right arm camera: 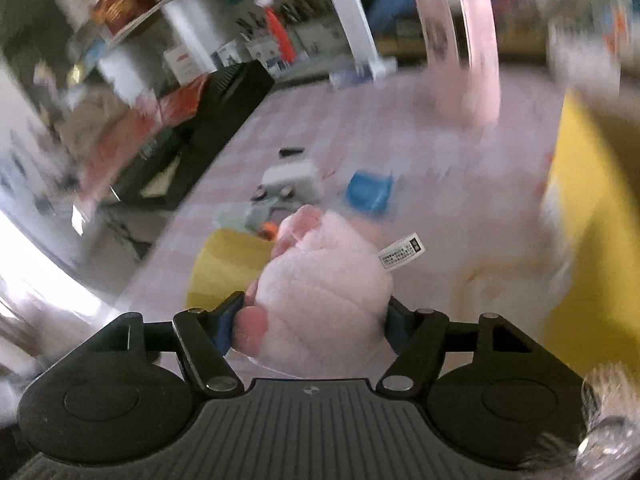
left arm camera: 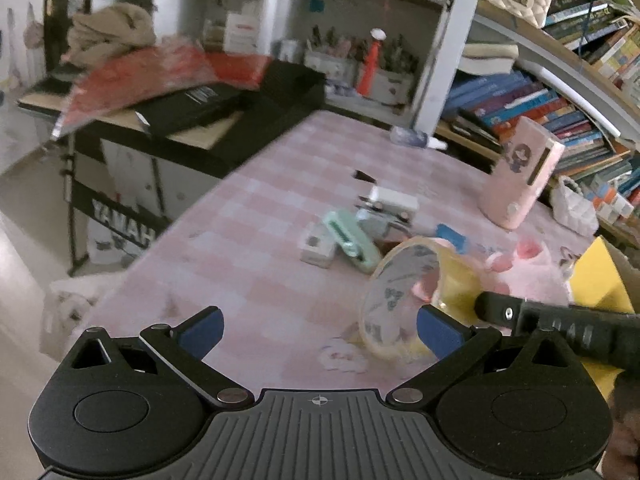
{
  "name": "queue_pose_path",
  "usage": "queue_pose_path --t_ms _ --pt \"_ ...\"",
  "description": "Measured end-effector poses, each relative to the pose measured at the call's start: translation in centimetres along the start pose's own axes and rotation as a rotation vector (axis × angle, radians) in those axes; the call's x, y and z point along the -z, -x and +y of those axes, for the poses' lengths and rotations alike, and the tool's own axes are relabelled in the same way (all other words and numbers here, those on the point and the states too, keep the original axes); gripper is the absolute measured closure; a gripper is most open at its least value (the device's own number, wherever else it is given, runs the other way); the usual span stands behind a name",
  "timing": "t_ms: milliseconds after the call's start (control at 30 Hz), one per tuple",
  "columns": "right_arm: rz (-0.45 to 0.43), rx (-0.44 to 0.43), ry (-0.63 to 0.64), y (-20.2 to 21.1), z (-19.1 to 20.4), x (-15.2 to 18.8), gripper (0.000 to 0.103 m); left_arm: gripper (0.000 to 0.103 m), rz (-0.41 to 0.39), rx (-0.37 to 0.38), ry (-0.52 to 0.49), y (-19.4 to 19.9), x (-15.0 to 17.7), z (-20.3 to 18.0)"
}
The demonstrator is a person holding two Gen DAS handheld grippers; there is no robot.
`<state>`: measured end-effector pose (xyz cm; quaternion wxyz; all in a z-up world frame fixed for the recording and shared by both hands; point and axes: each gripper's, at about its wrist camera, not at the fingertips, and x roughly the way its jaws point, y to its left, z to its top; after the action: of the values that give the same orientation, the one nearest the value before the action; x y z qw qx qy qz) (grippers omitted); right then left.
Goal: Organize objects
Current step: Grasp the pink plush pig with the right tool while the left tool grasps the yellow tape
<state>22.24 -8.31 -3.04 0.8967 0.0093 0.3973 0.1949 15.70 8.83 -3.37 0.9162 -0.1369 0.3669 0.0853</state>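
My right gripper (right arm camera: 312, 320) is shut on a pink plush toy (right arm camera: 320, 280) with a white label, held above the pink checked tablecloth (right arm camera: 400, 128); the view is blurred by motion. The same plush (left arm camera: 528, 268) and the right gripper's black finger (left arm camera: 560, 320) show at the right of the left wrist view. My left gripper (left arm camera: 320, 328) is open and empty above the tablecloth (left arm camera: 248, 248). A clear tape roll (left arm camera: 400, 296) stands on edge just beyond its right finger. A yellow box (left arm camera: 600, 280) sits at the right, also in the right wrist view (right arm camera: 592, 220).
A pile of small items lies mid-table: a mint green case (left arm camera: 352, 240), a white box (left arm camera: 318, 248), a white charger (left arm camera: 394, 198), a blue item (left arm camera: 454, 236). A pink case (left arm camera: 520, 172) stands near bookshelves (left arm camera: 540, 100). A black keyboard stand (left arm camera: 168, 148) flanks the table's left.
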Motion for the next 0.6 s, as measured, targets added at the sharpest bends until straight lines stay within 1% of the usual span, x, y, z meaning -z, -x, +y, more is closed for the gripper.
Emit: queue_pose_path --t_ms 33,67,133,233,300,367,467,600 --pt "-0.015 0.048 0.084 0.3 0.4 0.0 0.035 0.000 0.006 0.016 -0.001 -0.4 -0.1 -0.4" --pt "-0.032 0.075 0.123 0.5 0.4 0.1 0.035 0.000 0.009 0.029 -0.003 -0.6 -0.2 -0.8" --pt "-0.076 0.127 0.152 1.2 -0.3 0.0 0.035 0.000 0.015 0.057 -0.012 -1.1 -0.5 -1.6" --pt "-0.171 0.167 0.126 2.8 -1.7 -0.4 0.035 0.000 0.028 0.098 -0.042 -1.7 -0.6 -2.9" --pt "-0.248 0.175 0.097 4.1 -2.4 -0.7 0.035 0.000 0.034 0.130 -0.066 -2.0 -0.7 -3.8" --pt "-0.300 0.190 0.085 5.0 -2.9 -1.0 0.035 0.000 0.051 0.158 -0.100 -2.5 -0.7 -4.9" --pt "-0.345 0.201 0.050 6.0 -3.7 -1.6 0.034 0.000 0.082 0.190 -0.149 -3.1 -0.5 -6.4" --pt "-0.354 0.223 0.007 6.5 -4.8 -1.9 0.034 0.000 0.115 0.211 -0.221 -3.9 -0.1 -8.4"
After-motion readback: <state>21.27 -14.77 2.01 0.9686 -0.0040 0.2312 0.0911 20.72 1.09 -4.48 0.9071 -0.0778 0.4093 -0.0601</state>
